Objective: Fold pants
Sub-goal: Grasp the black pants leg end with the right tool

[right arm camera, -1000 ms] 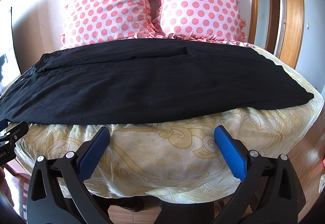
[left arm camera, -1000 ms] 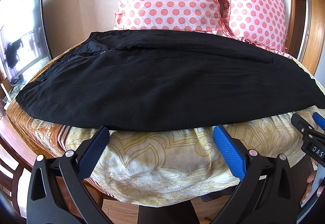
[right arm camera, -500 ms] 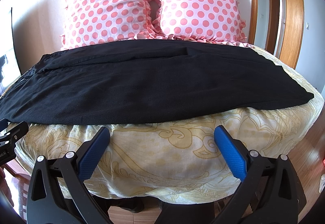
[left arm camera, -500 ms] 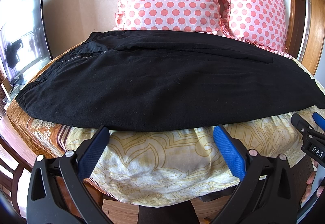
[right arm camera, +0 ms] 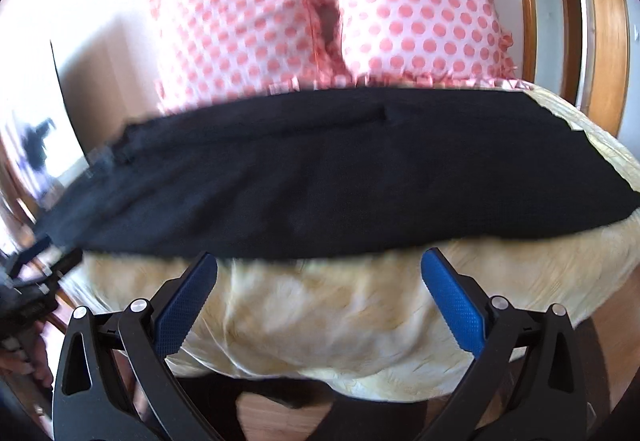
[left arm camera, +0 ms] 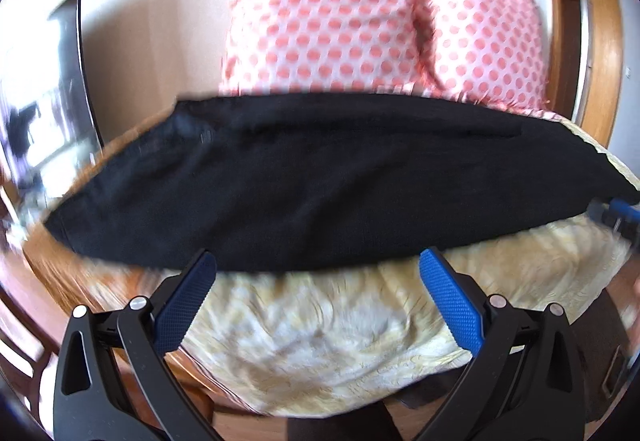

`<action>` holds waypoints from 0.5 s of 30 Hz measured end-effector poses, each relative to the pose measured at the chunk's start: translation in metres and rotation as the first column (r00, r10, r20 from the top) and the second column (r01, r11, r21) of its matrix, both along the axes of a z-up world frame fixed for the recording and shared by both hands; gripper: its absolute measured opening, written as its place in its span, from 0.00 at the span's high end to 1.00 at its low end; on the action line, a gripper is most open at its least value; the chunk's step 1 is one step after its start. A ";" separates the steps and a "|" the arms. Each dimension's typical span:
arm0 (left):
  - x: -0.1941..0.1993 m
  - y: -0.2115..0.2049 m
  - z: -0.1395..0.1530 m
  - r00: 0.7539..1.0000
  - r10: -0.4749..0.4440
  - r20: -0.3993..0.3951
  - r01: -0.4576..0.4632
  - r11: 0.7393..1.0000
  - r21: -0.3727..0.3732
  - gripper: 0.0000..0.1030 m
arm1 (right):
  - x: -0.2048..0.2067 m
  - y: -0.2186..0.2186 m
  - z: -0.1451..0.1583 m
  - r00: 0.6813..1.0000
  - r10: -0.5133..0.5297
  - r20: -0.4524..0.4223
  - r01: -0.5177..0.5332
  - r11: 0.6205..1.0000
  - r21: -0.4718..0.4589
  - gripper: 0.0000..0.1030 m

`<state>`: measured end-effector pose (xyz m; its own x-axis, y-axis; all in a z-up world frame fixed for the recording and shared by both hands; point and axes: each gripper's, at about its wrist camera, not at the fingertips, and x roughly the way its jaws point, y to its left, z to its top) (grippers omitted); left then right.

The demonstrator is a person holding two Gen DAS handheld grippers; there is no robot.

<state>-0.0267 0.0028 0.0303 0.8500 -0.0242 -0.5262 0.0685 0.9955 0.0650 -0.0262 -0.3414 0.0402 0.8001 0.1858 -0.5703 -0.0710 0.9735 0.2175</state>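
Pants: black pants [left arm camera: 320,181] are laid flat across the bed [left arm camera: 340,341], already doubled leg on leg, it would appear; no cross fold has been made yet.
Long axis: it runs left to right, square to the way both grippers point; the waistband end [right arm camera: 108,161] lies to the left, the cuff end [right arm camera: 600,201] to the right.
Relation to the jaws: the near long edge [left arm camera: 312,267] is seen just above and ahead of both sets of fingertips, not between them.
Left gripper [left arm camera: 316,273]: the jaws are spread wide and nothing is held; it is judged nearer the waistband end.
Right gripper [right arm camera: 320,269]: the jaws are likewise spread wide and empty; it is judged nearer the cuff end.
Contact: whether any fingertip touches the cloth cannot be told, since both views are blurred.
Edges: the yellow patterned bedspread [right arm camera: 340,321] drops away below the near edge, so little flat margin is left on that side.
Open room: two pink polka-dot pillows [left arm camera: 320,25] stand just behind the far edge; free bed surface is seen only past the cuff end.
Judgement: an end-to-end fold along the long axis is called for, each gripper taking a point on the near edge.
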 end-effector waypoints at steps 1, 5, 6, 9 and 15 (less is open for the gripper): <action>-0.002 -0.001 0.007 1.000 -0.007 0.025 0.006 1.000 0.016 0.02 | 0.002 -0.009 0.007 1.000 -0.003 0.015 0.003 1.000 0.013 0.01; 0.009 -0.003 0.037 0.995 -0.052 0.081 0.053 0.999 -0.010 0.02 | 0.048 -0.074 0.059 0.993 -0.102 0.064 0.098 0.994 0.053 0.01; 0.015 -0.003 0.041 0.995 -0.057 0.080 0.059 0.998 -0.028 0.02 | 0.067 -0.092 0.067 0.988 -0.141 0.057 0.138 0.989 0.056 0.01; 0.035 -0.007 0.047 0.996 -0.052 0.073 0.057 0.996 -0.065 0.02 | 0.140 -0.150 0.081 0.959 -0.285 -0.001 0.285 0.958 0.041 0.01; 0.068 -0.017 0.046 0.999 -0.027 0.043 0.031 0.995 -0.090 0.02 | 0.275 -0.247 0.055 0.821 -0.529 -0.213 0.544 0.839 0.014 0.13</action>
